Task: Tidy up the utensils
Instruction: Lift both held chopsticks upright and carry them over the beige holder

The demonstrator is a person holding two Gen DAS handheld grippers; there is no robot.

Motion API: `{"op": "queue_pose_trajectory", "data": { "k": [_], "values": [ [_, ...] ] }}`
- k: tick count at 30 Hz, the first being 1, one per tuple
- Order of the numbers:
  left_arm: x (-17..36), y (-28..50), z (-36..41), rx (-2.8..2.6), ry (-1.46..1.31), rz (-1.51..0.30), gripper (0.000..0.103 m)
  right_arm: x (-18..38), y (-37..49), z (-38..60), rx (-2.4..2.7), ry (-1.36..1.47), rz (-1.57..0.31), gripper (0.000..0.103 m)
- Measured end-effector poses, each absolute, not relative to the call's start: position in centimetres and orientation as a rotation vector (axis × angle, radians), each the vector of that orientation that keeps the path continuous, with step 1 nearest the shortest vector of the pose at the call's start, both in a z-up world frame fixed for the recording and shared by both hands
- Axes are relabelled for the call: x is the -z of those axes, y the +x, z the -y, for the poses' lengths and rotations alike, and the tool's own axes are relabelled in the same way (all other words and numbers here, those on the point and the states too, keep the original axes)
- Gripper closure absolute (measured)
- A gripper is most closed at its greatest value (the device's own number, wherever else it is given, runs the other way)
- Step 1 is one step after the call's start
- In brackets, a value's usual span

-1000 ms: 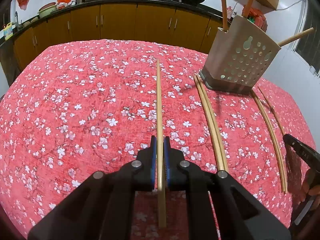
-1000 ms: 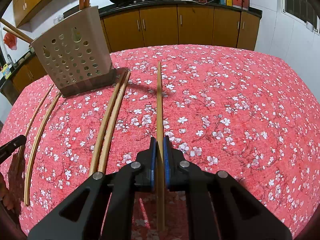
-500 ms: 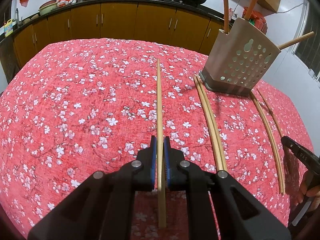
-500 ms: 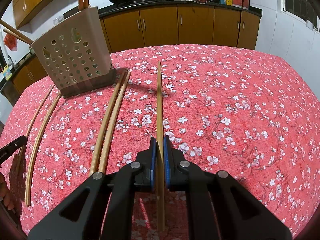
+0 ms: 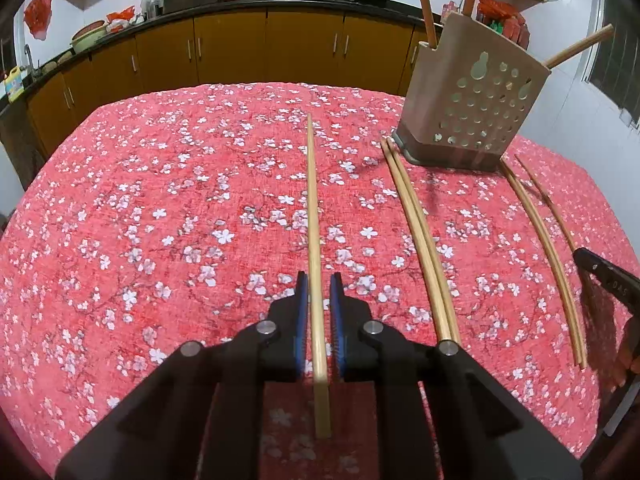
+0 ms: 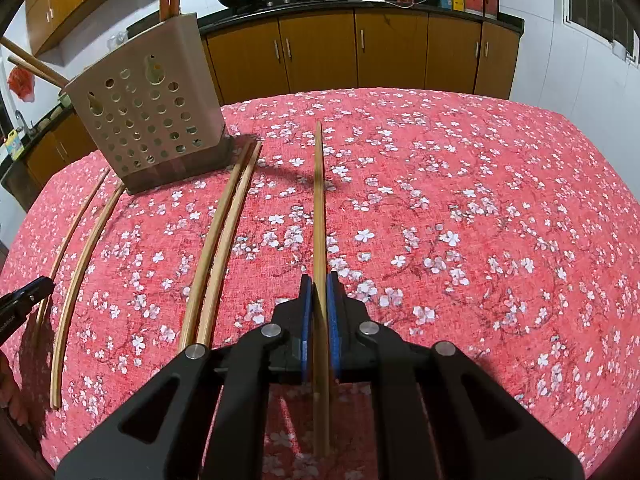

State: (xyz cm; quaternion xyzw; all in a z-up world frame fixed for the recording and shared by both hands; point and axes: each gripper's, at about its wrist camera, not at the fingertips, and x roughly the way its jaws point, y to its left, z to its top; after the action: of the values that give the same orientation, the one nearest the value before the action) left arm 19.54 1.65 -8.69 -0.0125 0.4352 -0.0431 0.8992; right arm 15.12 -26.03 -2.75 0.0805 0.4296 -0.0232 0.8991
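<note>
Little is changed from the earlier frames. One chopstick is pinched in the closed left gripper, another chopstick in the right gripper. Few utensils are stowed in the perforated holder; beside it, two pairs are left on the surface.
</note>
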Motion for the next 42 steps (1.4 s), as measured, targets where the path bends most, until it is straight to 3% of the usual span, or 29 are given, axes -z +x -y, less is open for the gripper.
{"op": "queue_pose_trajectory", "data": {
  "k": [8, 20, 34, 42],
  "values": [
    [6.7, 19.2, -2.5, 0.116, -0.052, -0.900, 0.095, -0.9, 13.2, 27.3, 0.039, 0.195, -0.789, 0.095],
    [-1.7, 18.0, -3.5, 0.147, -0.100, -0.696, 0.095, -7.6, 11.6, 28.5, 0.062, 0.214, -0.574, 0.095],
    [-6.3, 17.3, -4.1, 0.177, -0.156, -0.557, 0.095, -9.9, 11.3, 28.5, 0.048, 0.201, -0.488, 0.095],
    [-10.3, 16.2, -2.8, 0.287, -0.143, -0.476, 0.095, -16.1, 10.5, 27.6, -0.100, 0.238, -0.375, 0.095]
  ]
}}
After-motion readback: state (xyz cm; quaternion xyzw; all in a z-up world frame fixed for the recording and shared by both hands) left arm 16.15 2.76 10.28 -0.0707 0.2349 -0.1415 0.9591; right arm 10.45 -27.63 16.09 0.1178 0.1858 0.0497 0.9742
